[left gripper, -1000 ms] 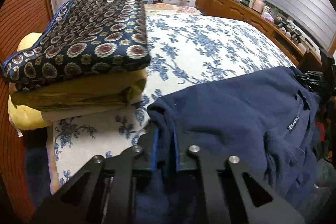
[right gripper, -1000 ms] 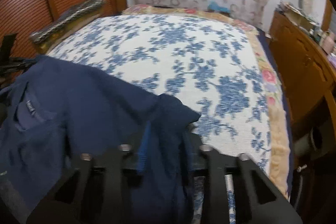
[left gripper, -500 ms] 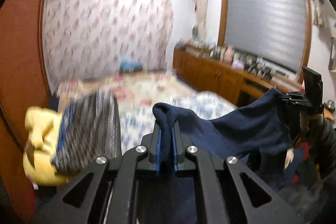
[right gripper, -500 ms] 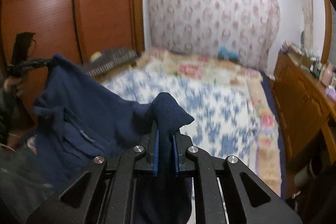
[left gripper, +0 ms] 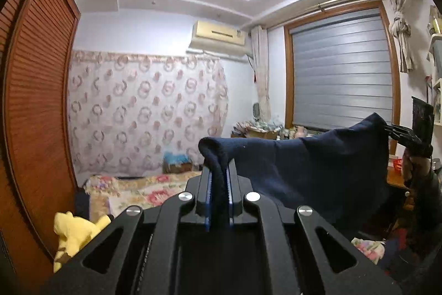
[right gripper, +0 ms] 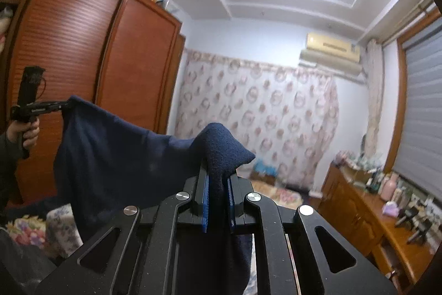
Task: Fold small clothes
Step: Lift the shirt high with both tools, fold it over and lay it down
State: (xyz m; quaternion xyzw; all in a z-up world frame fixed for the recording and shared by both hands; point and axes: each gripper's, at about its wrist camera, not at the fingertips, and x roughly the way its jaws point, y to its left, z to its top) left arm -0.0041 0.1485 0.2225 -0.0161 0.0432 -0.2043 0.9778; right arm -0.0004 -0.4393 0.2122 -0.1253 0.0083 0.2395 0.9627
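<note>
two corners of the dark navy fleece garment (left gripper: 304, 165) are pinched, one in each tool: the left gripper (left gripper: 218, 184) has its jaws pressed together on a bunched fold, and the right gripper (right gripper: 218, 190) clamps the opposite corner the same way. the cloth hangs in the air between them, sagging in the middle, so it looks soft, light and limp, with enough nap not to slip; corners or a seam are the sensible places to hold. its lower part drops out of both views, so its cut is hard to name, perhaps a small top. the floral bedspread (left gripper: 143, 190) is mostly hidden below.
</note>
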